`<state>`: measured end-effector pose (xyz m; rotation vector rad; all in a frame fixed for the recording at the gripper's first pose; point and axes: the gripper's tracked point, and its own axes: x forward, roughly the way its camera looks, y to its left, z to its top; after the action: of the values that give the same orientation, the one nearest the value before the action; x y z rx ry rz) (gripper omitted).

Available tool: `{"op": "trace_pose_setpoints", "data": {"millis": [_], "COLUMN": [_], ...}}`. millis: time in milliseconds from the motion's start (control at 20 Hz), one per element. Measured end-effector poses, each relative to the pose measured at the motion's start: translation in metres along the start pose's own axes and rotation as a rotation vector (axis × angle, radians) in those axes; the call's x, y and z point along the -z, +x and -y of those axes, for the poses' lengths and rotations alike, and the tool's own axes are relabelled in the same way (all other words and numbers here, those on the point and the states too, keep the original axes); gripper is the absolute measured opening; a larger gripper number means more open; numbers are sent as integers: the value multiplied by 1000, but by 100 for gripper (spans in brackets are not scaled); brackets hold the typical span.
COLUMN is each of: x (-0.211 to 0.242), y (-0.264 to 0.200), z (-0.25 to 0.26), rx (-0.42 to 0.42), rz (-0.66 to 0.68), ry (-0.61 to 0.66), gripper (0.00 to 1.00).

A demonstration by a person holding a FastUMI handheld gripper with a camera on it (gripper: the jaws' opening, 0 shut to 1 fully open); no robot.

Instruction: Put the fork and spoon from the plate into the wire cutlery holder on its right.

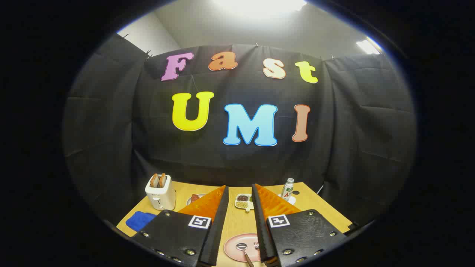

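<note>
A pink plate (231,247) lies on the wooden table (237,222), low between my two fingers and close to their bases. On it rests a metal spoon (242,247), bowl away from me and handle pointing back toward me. Just right of the spoon are the tines of a fork (256,244); the right finger hides the remainder of it. My gripper (239,187) is held above the table, open, with a wide gap and nothing between the fingers. The fingertips reach well past the plate.
A white toaster (159,193) with two toast slices stands at the far left, a blue cloth (139,219) in front of it. Beyond the fingertips sit a divided dish of beans (243,201) and a small bottle (287,188). Black cloth walls close in the table.
</note>
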<state>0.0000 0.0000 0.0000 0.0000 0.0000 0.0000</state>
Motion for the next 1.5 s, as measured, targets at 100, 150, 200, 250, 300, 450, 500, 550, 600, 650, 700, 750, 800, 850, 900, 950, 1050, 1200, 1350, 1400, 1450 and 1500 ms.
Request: {"op": "trace_pose_setpoints", "data": {"millis": [100, 150, 200, 250, 300, 450, 500, 550, 600, 650, 700, 750, 800, 850, 900, 950, 1050, 1200, 1350, 1400, 1450, 1500], "x": [3, 3, 3, 3, 4, 6, 7, 8, 10, 11, 14, 18, 24, 29, 37, 47, 70, 108, 144, 154, 165, 178], "y": [1, 1, 1, 2, 3, 4, 4, 5, 5, 5, 6, 7, 8, 9, 10, 12, 15, 21, 26, 28, 30, 32], "z": [-1, 0, 0, 1, 1, 5, 6, 6, 7, 7, 8, 8, 9, 11, 13, 16, 24, 38, 55, 60, 63, 67], "rx": [1, 2, 2, 4, 6, 14, 15, 16, 17, 18, 19, 20, 22, 24, 31, 38, 60, 90, 134, 144, 153, 163], "rz": [-5, -6, -5, -6, -6, -13, -15, -18, -21, -25, -32, -44, -57, -71, -87, -112, -176, -287, -393, -421, -456, -490], "ry": [8, 10, 11, 11, 9, 3, 5, 9, 12, 16, 19, 21, 23, 25, 28, 33, 43, 67, 55, 54, 59, 66], "gripper": [42, 42, 42, 42, 42, 42, 42, 42, 42, 42, 42, 42, 42, 42, 42, 42, 42, 42, 42, 42, 42, 42]}}
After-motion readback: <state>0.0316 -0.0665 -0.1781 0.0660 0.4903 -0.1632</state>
